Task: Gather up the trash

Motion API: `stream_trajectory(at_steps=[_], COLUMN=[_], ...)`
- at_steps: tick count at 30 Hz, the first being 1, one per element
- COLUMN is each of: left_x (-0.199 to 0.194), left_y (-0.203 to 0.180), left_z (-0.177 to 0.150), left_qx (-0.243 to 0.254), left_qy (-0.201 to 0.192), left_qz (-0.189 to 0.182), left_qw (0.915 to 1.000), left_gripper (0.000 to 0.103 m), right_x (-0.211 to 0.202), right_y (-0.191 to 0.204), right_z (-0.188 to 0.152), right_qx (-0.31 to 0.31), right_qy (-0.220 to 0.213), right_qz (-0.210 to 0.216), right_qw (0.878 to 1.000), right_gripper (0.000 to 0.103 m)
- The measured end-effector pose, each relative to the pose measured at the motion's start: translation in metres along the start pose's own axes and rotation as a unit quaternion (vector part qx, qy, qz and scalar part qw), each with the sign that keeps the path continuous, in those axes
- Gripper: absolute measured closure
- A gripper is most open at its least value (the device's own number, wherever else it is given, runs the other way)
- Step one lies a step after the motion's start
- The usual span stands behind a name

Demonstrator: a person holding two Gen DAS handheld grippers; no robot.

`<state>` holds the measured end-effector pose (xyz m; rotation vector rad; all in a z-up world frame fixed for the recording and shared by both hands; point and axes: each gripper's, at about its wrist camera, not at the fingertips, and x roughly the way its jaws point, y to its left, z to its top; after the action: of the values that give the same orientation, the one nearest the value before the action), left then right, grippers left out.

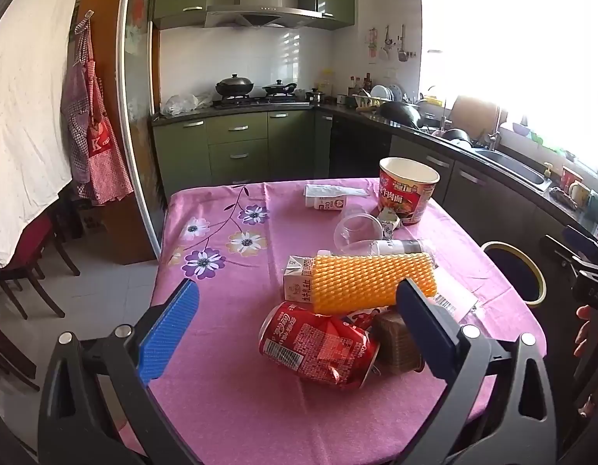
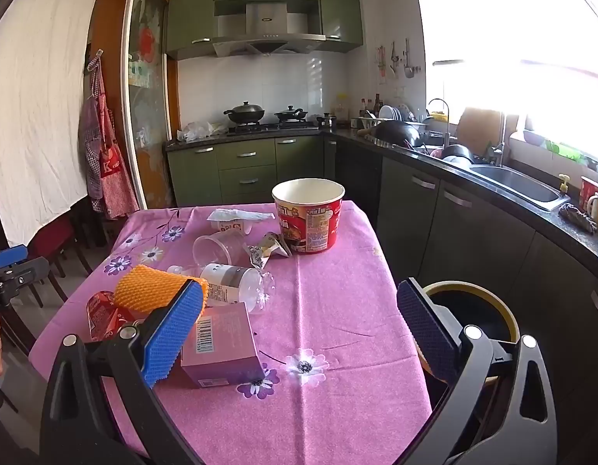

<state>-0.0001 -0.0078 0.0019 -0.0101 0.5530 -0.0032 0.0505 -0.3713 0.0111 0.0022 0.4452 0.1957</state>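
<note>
Red noodle cup [image 2: 308,215] stands empty; both grippers [image 1: 297,319] [image 2: 299,319] spread wide, holding nothing.

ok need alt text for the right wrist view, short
An open gripper hovers over a pink flowered tablecloth strewn with trash: a purple box, an orange foam sleeve, a clear cup and a red noodle bowl. A bin stands at the table's right, a green kitchen behind.
</note>
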Motion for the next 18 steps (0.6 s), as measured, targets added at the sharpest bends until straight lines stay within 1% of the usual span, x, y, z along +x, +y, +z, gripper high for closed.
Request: stream_trajectory(at_steps=[13, 15, 18], left_x=[0.0013, 0.0016, 0.0031], left_y=[-0.0032, -0.0041, -0.004], left_z=[-0.0014, -0.0019, -0.0007], left_qx=[0.004, 0.005, 0.006], left_qy=[0.004, 0.005, 0.007], left_qz=[-0.003, -0.003, -0.003], left_qw=[1.0, 1.0, 1.0], left_gripper=[0.006, 0.006, 0.006], right_x=[0.0025, 0.005, 0.0052], right_y=[0.0077, 0.001, 0.0033], right_z=[-0.0026, -0.0028, -0.0043], right_qx=[-0.001, 0.002, 0.001], right_qy=[0.002, 0.003, 0.004], right_qz=[0.001, 0.002, 0.002], right_qw=[1.0, 1.0, 1.0], right_gripper=[0.004, 0.004, 0.004])
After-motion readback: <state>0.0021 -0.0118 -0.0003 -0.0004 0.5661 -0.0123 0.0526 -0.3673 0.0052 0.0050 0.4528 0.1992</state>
